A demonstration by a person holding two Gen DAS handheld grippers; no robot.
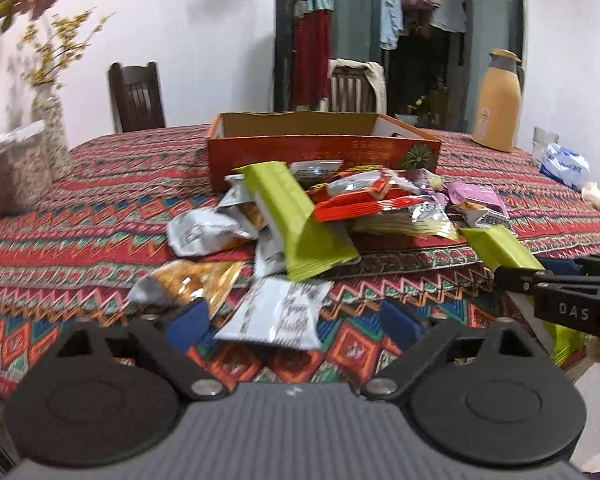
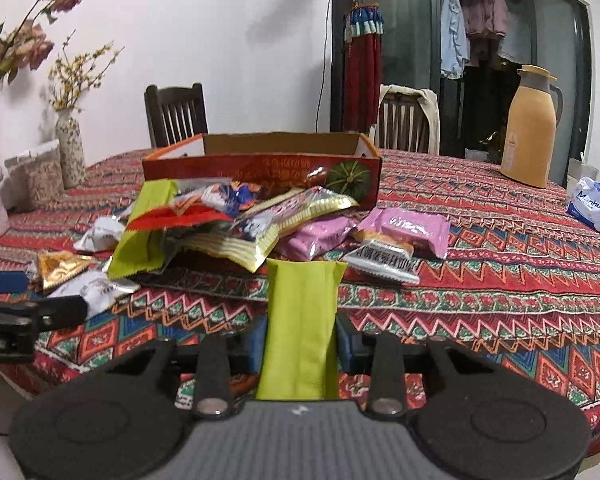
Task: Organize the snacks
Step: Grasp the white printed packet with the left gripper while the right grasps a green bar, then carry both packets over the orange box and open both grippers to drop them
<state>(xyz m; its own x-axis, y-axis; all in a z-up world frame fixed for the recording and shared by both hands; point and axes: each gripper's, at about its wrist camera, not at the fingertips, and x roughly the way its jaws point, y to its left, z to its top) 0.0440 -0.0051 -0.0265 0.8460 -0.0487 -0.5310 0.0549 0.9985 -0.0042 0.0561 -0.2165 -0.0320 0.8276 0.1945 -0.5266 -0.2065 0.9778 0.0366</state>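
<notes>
A pile of snack packets lies on the patterned tablecloth in front of an open orange cardboard box [image 1: 324, 152], also in the right wrist view [image 2: 260, 160]. My right gripper [image 2: 302, 344] is shut on a green snack packet [image 2: 302, 320] and holds it above the table's near edge; this packet also shows in the left wrist view [image 1: 500, 248]. My left gripper [image 1: 296, 322] is open, with a white packet [image 1: 280, 316] lying between its fingers. A second green packet [image 1: 292, 220] leans on the pile. Pink packets [image 2: 408, 228] lie right of the pile.
A tan thermos jug [image 2: 534, 128] stands at the back right, with a blue-white tissue pack [image 2: 596, 204] beside it. Vases with flowers [image 2: 70, 148] stand at the left. Two wooden chairs [image 2: 176, 114] are behind the table.
</notes>
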